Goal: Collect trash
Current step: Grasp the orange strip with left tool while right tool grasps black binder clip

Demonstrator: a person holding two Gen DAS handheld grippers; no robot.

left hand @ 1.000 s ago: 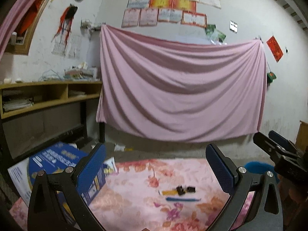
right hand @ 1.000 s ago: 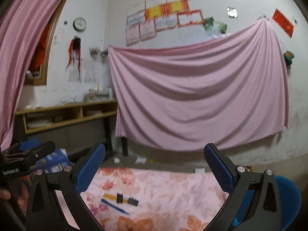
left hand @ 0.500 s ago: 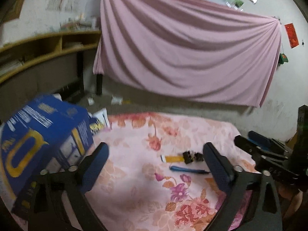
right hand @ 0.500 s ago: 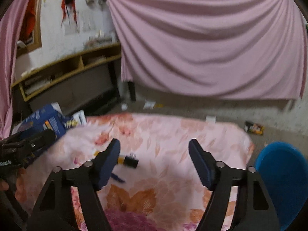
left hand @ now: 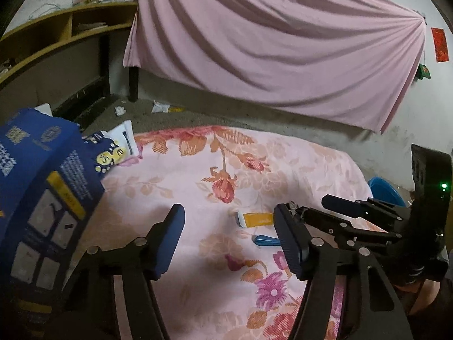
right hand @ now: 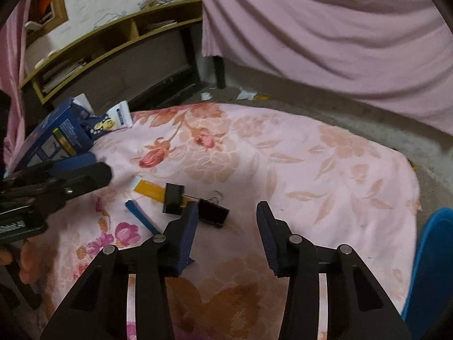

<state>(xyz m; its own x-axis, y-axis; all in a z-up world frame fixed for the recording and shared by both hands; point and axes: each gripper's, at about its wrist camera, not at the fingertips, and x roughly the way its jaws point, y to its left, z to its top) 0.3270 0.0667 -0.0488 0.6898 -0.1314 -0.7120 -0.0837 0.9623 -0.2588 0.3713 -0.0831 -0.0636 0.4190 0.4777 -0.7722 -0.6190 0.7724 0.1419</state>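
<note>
Small trash lies on a pink floral cloth (right hand: 325, 170): a yellow and white strip (right hand: 147, 188), a blue stick (right hand: 141, 218) and two black binder clips (right hand: 173, 198) (right hand: 213, 212). In the left wrist view the strip (left hand: 254, 218) and blue stick (left hand: 266, 240) lie just left of my left gripper's right finger. My left gripper (left hand: 229, 243) is open and empty above the cloth. My right gripper (right hand: 226, 226) is open and empty, its left finger right beside the nearer clip. Each gripper shows at the edge of the other's view.
A blue printed carton (left hand: 42, 198) and a small packet (left hand: 113, 147) sit at the cloth's left edge. A blue bin (right hand: 430, 269) stands off the cloth's right edge. A wooden shelf (right hand: 113, 36) and a hanging pink sheet (left hand: 269, 42) line the back.
Both grippers have tilted down and moved in over the cloth towards the trash. Both have narrowed their opening. The wall has slid out of view.
</note>
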